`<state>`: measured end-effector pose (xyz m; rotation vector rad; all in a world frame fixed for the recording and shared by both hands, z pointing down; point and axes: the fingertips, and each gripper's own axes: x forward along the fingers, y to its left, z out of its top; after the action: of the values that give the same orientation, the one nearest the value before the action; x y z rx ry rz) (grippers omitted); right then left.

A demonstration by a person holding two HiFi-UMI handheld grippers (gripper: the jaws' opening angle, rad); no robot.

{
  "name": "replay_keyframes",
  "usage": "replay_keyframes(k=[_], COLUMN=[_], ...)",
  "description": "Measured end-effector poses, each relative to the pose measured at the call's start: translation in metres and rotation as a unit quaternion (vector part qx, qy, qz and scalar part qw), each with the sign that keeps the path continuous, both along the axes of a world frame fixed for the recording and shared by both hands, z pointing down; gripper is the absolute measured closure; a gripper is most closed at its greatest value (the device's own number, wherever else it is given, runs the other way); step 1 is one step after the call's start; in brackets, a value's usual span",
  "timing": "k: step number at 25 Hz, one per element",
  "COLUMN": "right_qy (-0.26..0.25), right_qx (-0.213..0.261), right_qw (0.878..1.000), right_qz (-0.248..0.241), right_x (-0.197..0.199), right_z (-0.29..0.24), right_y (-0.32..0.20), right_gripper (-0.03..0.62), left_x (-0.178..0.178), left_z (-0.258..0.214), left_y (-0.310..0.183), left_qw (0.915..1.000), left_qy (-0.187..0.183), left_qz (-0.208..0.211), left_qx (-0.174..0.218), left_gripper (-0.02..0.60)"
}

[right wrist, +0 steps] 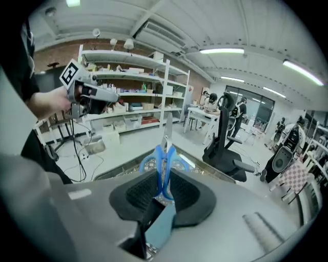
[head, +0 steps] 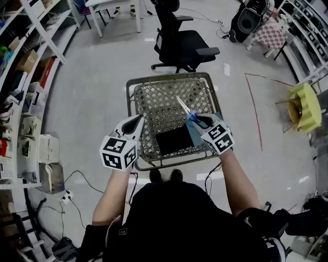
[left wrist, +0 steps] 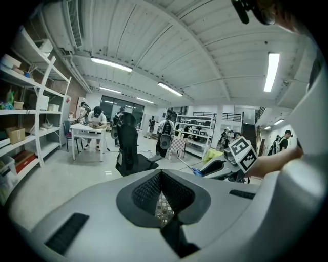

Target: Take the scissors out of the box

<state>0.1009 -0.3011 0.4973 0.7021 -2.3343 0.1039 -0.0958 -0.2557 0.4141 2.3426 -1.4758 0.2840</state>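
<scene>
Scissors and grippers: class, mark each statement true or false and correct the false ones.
1. The right gripper grips the scissors by their blue handles. True.
2. The scissors lie inside the black box. False: they are out of it, held in the right gripper with the blades pointing away from the person.
3. The left gripper holds nothing. True.
4. The office chair stands on the woven table. False: it stands on the floor beyond the table.

A black office chair [head: 182, 41] stands on the pale grey floor [head: 97, 87]. White shelves [head: 31, 61] run to the chair's left and a white table [head: 115, 7] stands beyond it. To its right are a red floor line [head: 251, 105] and a yellow stool [head: 303, 106]. Strip lights [left wrist: 271, 70] cross the white ceiling [left wrist: 205, 46].
</scene>
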Motion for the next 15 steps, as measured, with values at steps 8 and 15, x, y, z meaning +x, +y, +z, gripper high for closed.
replay_keyframes(k=[8,15], right_qy=[-0.141,-0.231], right_qx=[0.013,0.013], right_qw=[0.989,0.971], right_qz=[0.034,0.058], right_x=[0.019,0.035], right_z=[-0.062,-0.091], right_y=[0.009,0.014], right_gripper=[0.503,0.503], left_x=[0.016,0.016], left_z=[-0.022,-0.034], left_y=[0.004,0.006], left_qw=[0.9998,0.9993], left_qy=[-0.011,-0.02], left_qz=[-0.012,-0.021], left_qx=[0.012,0.025], left_gripper=[0.575,0.575])
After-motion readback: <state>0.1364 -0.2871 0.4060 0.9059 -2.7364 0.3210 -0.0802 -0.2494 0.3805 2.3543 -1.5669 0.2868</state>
